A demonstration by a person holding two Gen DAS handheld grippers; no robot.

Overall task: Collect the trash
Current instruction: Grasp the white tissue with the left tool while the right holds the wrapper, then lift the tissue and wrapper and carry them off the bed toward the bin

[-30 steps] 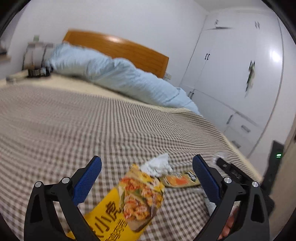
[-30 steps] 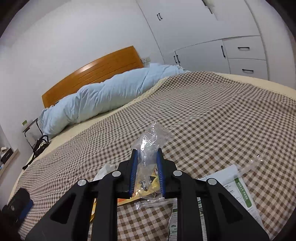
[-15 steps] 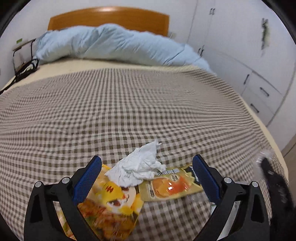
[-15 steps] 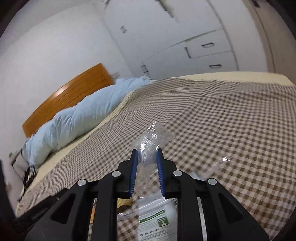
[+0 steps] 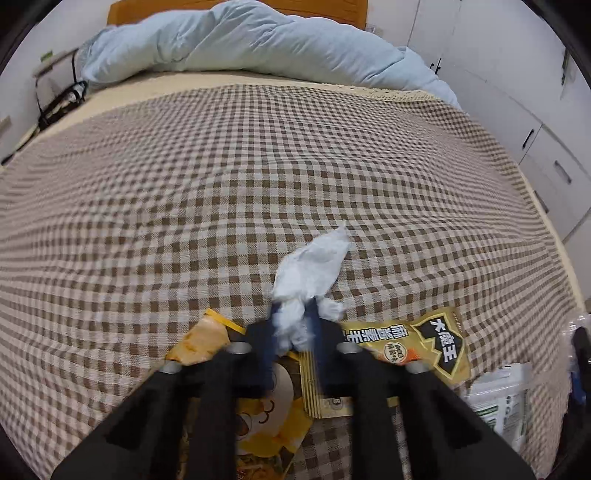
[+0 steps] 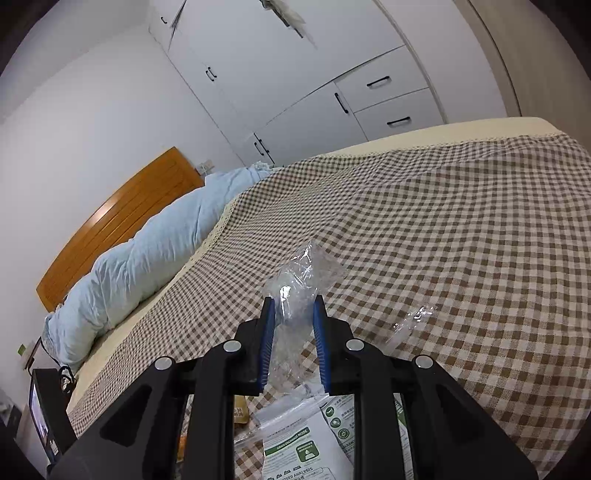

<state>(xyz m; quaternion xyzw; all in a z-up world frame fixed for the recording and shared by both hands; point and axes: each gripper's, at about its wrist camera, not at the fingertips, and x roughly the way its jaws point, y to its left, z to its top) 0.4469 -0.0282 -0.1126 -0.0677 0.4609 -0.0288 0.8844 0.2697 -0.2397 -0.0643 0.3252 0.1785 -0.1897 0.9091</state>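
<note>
Left wrist view: left gripper (image 5: 293,325) points down at the checked bedspread (image 5: 258,177). Its jaws have just been closing and now pinch the crumpled white tissue (image 5: 314,262) at its near end; rest of the tissue sticks out fwd past the fingertips, over the cloth. Under and beside the fingers lie snack wrappers: a yellow-black snack packet (image 5: 432,343) to the right w/ printed characters, an orange-yellow snack bag (image 5: 266,417) below-left, partly hidden by the gripper. Further right, near the frame edge, a white-green packet (image 5: 506,398). Light blue duvet (image 5: 240,40) bunched along the head of the bed, wooden headboard (image 5: 122,7) behind it.

Right wrist view: right gripper (image 6: 293,332) is drawn in on a clear plastic bag (image 6: 303,280), blue pads pressing its crinkled middle; top of the bag pokes up above the fingertips. Below the gripper, on the bedspread, the white-green packet w/ printed text. Duvet and headboard at left, white wardrobe (image 6: 314,92) w/ black handles behind.
</note>
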